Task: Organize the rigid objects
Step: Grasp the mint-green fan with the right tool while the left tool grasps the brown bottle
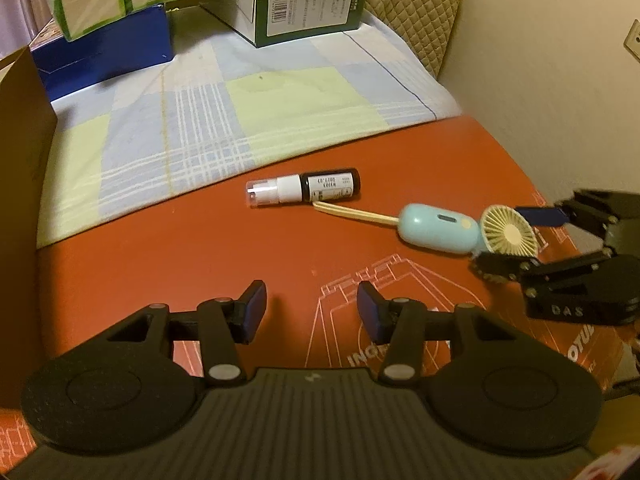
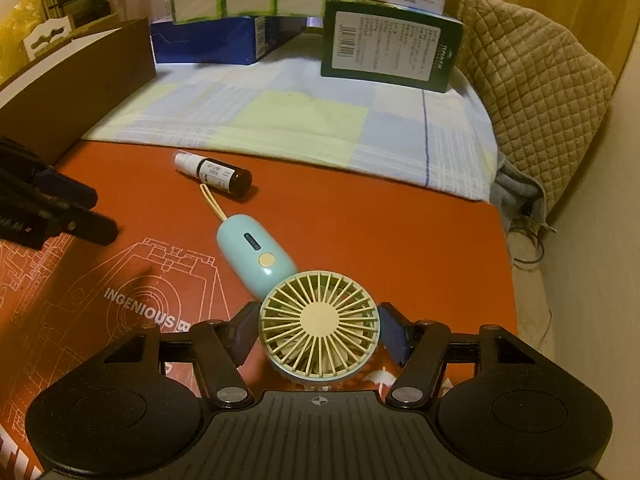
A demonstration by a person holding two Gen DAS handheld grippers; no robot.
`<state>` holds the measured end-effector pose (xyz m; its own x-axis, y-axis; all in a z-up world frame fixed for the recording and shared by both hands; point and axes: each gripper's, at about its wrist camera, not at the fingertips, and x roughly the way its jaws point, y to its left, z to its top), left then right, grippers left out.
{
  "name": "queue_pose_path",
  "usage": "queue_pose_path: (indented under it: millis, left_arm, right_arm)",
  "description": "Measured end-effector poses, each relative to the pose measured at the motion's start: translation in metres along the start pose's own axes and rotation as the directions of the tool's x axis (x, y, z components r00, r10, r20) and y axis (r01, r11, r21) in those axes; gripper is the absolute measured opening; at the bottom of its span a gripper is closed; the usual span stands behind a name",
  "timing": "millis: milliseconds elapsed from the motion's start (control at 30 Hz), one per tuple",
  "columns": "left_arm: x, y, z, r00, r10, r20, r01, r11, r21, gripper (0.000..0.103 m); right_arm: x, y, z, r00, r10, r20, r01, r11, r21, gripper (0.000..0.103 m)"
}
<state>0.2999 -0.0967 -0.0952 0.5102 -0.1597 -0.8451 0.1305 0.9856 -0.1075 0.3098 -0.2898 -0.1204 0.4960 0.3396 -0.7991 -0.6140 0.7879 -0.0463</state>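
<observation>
The right claw (image 2: 319,334) clasps the ribbed round head of the smooth mint handheld fan (image 2: 316,320) lying on the orange desk (image 2: 380,232); the left claw (image 1: 311,312) hangs released near a glossy dark spray bottle (image 1: 304,189).

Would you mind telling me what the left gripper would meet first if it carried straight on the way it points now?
Probably the bare orange mat: the left gripper is open, empty and angled downward. The spray bottle lies further along that line, though depth is hard to judge.
</observation>
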Motion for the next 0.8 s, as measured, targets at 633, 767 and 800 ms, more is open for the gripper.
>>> queue_pose_path:
  millis: [633, 767, 800]
  left_arm:
    - [0.039, -0.008, 0.047, 0.995, -0.035, 0.097, 0.009, 0.966, 0.26, 0.053]
    - [0.055, -0.01, 0.055, 0.995, -0.055, 0.08, 0.024, 0.937, 0.347, 0.054]
    - [0.059, -0.011, 0.056, 0.996, -0.055, 0.071, 0.026, 0.932, 0.361, 0.054]
  right_arm:
    - [-0.01, -0.039, 0.008, 0.969, -0.231, -0.087, 0.245, 0.859, 0.449, 0.06]
    - [-0.007, -0.037, 0.01, 0.969, -0.228, -0.094, 0.246, 0.855, 0.457, 0.06]
    - [-0.007, -0.036, 0.01, 0.971, -0.218, -0.096, 0.238, 0.854, 0.464, 0.06]
